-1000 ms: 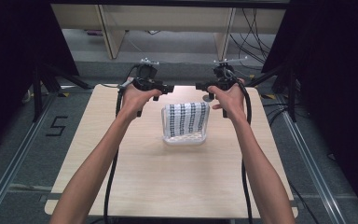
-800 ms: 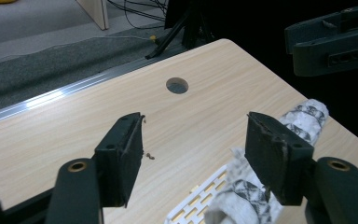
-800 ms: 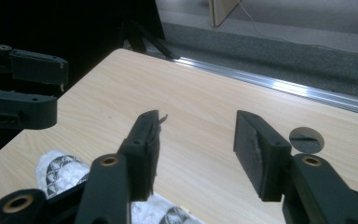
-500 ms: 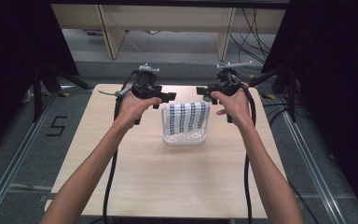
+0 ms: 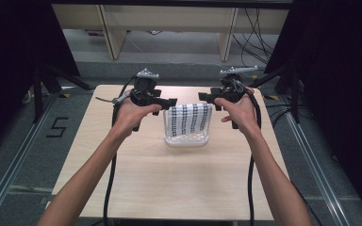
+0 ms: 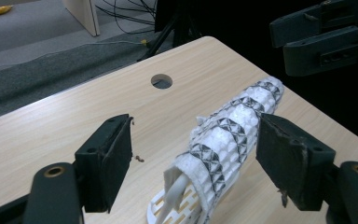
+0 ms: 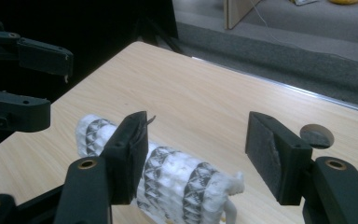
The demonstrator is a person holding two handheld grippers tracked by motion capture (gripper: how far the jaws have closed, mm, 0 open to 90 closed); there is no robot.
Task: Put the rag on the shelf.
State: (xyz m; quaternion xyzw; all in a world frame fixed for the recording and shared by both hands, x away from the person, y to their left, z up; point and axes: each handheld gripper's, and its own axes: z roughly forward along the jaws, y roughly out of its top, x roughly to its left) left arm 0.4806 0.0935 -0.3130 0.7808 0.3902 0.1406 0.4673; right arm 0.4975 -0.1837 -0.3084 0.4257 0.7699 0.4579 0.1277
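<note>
With both sets of jaws having just been opening, a person's two hand-held grippers stand apart from a patterned black-and-white cloth (image 5: 189, 118) draped over the far rim of a small white slotted basket (image 5: 186, 139) at the middle of the wooden table (image 5: 169, 183). Compared with a second ago, the left gripper (image 5: 169, 100) and the right gripper (image 5: 202, 96) have drawn slightly outward to either side of the cloth, and nothing is pinched between the pads of either. Seen from the left gripper's own camera, its jaws gape wide, the cloth (image 6: 233, 135) lying below and beyond them. Judging by this, the cloth has been let go on the basket, and the placing looks finished.
</note>
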